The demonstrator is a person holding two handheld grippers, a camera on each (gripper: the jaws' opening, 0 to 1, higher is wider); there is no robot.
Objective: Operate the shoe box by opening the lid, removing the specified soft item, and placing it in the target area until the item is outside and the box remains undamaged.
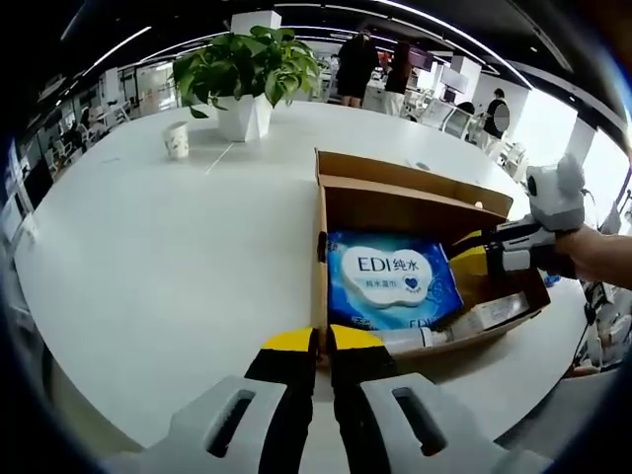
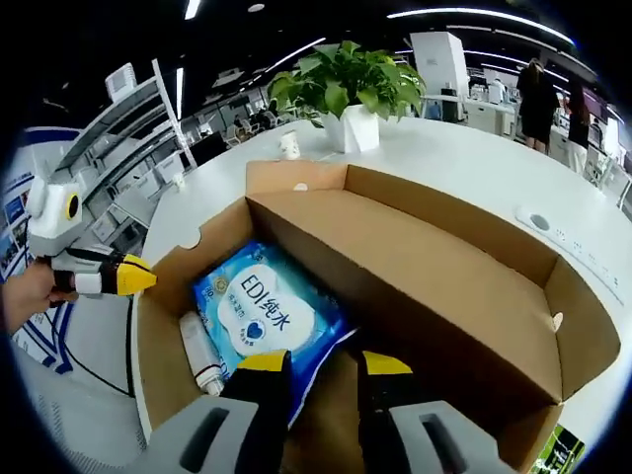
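The brown cardboard shoe box (image 1: 395, 202) (image 2: 425, 267) lies on the white table (image 1: 148, 257) with its lid folded back. Inside are a soft blue wipes pack (image 1: 395, 281) (image 2: 262, 311) and a white tube (image 1: 464, 321) (image 2: 202, 355) beside it. My left gripper (image 1: 323, 344) (image 2: 138, 276) is at the box's near corner, jaws almost together with the wall edge running into the thin gap. My right gripper (image 2: 324, 363) (image 1: 469, 252) reaches into the box, open, its yellow tips on either side of the pack's corner.
A potted plant (image 1: 247, 69) (image 2: 346, 84) and a paper cup (image 1: 176, 138) (image 2: 289, 145) stand at the table's far side. Bare tabletop lies left of the box in the left gripper view. People stand among desks in the background.
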